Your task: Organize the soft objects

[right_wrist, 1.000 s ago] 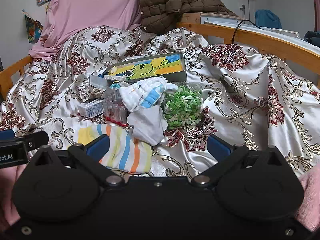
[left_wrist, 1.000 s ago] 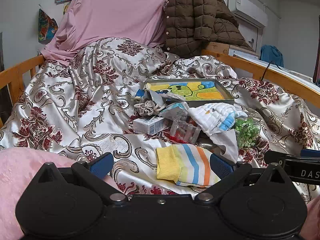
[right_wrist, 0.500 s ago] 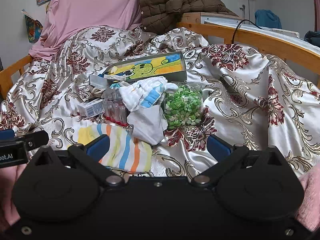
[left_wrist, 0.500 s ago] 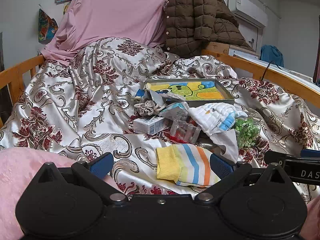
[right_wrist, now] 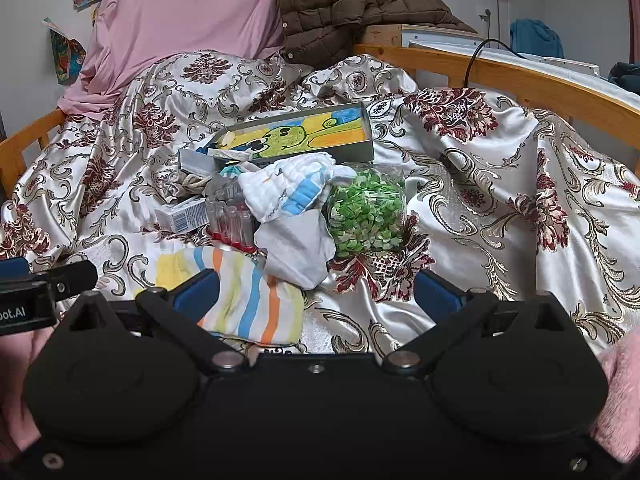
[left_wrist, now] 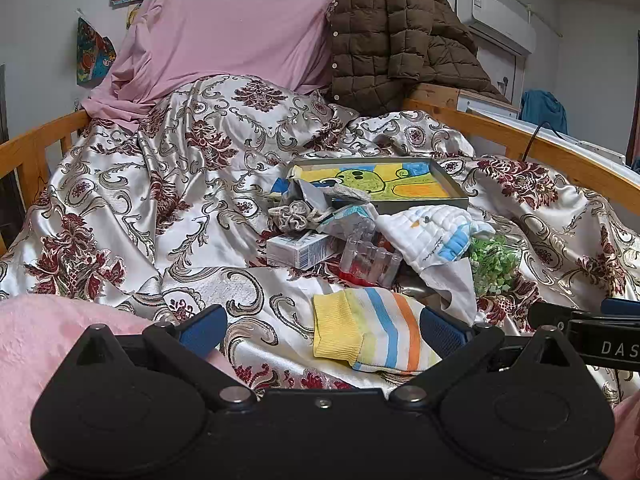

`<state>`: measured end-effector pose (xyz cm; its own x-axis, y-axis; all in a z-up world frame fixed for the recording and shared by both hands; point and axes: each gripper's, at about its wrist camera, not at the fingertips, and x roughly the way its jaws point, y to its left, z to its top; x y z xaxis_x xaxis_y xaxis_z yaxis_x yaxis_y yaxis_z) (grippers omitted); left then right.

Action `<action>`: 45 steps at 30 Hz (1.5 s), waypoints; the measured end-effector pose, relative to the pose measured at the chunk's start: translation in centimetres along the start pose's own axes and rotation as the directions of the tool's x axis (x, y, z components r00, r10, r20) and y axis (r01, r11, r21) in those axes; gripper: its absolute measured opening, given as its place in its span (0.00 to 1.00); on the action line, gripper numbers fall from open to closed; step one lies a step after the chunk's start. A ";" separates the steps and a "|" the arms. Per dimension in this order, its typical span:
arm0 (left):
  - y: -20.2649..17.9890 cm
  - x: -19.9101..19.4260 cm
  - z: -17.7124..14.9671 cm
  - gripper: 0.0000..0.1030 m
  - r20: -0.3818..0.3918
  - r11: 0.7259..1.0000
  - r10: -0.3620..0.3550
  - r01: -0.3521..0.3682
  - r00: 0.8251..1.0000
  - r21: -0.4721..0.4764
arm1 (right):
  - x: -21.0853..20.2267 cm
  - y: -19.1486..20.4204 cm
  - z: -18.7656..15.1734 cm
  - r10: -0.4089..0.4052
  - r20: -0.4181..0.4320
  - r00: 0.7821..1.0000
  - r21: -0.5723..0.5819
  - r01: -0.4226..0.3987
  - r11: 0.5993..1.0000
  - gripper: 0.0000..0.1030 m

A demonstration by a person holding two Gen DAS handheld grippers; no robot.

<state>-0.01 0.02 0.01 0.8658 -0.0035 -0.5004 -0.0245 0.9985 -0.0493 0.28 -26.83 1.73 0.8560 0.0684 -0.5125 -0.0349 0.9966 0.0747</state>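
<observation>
The left gripper (left_wrist: 322, 330) has its blue fingers (left_wrist: 202, 327) spread wide, clasping nothing, low over the bedspread (left_wrist: 168, 184). The right gripper (right_wrist: 316, 294) is likewise spread and empty. In the left wrist view the other gripper's side shows the white letters "DAS"; in the right wrist view the left one shows "oot.AI", cut off at the edge. Pink fuzzy sleeves (left_wrist: 36, 336) flank both tools, which point level along the bed toward the headboard end.

The striped sock (left_wrist: 370, 330), yellow-cuffed with blue and orange bands, lies flat on the bedspread between the left gripper's fingers, its far end just behind the right-hand finger; the same sock (right_wrist: 248, 298) sits by the right gripper's left finger.

Just beyond the sock is a pile: a clear plastic rack (left_wrist: 370, 258) with a red base, a small white carton (left_wrist: 298, 250) with print too small to read, a white quilted baby hat (left_wrist: 430, 236) with blue trim over a pale cloth (right_wrist: 298, 250), and a bag of green bits (right_wrist: 366, 210) to the sock's right. Behind the pile lies a shallow box (left_wrist: 384, 184) with a green cartoon drawing. Farther back, a pink sheet (left_wrist: 240, 20) and a brown quilted jacket (left_wrist: 396, 40).
</observation>
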 end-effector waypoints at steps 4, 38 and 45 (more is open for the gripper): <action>0.0 0.0 0.0 0.99 0.000 1.000 0.000 0.000 1.000 0.000 | 0.0 0.0 0.0 0.000 0.000 1.000 0.000 0.000 1.000 1.00; 0.0 0.0 0.0 0.99 -0.001 1.000 0.000 0.000 1.000 0.000 | 0.0 0.1 0.0 0.000 -0.001 1.000 -0.003 0.000 1.000 1.00; 0.4 0.8 0.8 0.99 -0.073 0.999 -0.032 0.030 0.997 -0.023 | 0.5 0.0 -0.5 0.000 -0.004 1.000 -0.004 0.000 1.000 1.00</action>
<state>1.05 0.45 0.24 0.8273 -0.0393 -0.5605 -0.0095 0.9964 -0.0840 0.41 -26.74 1.06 0.8541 0.0683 -0.5156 -0.0367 0.9968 0.0712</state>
